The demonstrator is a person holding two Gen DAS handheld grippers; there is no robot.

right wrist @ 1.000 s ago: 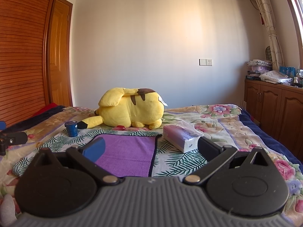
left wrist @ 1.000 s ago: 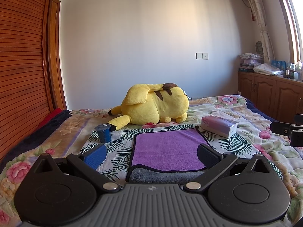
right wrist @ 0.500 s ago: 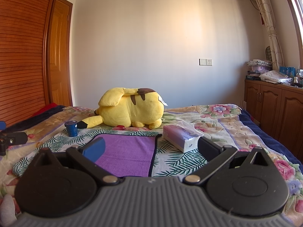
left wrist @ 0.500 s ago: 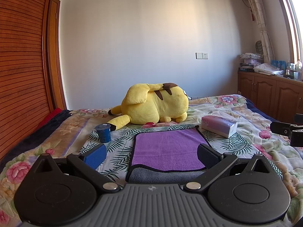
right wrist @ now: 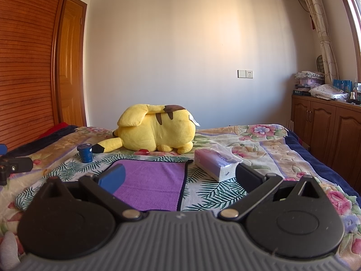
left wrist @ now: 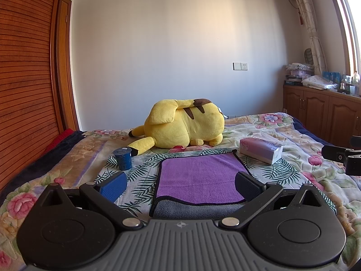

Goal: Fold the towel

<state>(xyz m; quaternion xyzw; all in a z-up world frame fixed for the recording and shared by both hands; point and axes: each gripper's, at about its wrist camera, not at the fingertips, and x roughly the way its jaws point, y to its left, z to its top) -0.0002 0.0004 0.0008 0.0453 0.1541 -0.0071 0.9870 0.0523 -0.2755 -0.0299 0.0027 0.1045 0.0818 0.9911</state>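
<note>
Two fingers [left wrist: 112, 185] spread (untouching), towel [left wrist: 200, 178] between

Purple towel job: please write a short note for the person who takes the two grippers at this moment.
Left gripper: open, empty, hovering over the towel's near edge.
Right gripper: open, empty, hovering near the towel's right side.
Purple towel: lies on the bed, apparently folded once, grey underside showing along the near edge. Tissue pack to its right, blue cup to its left, yellow plush behind.
Left: grasp and fold further.
</note>
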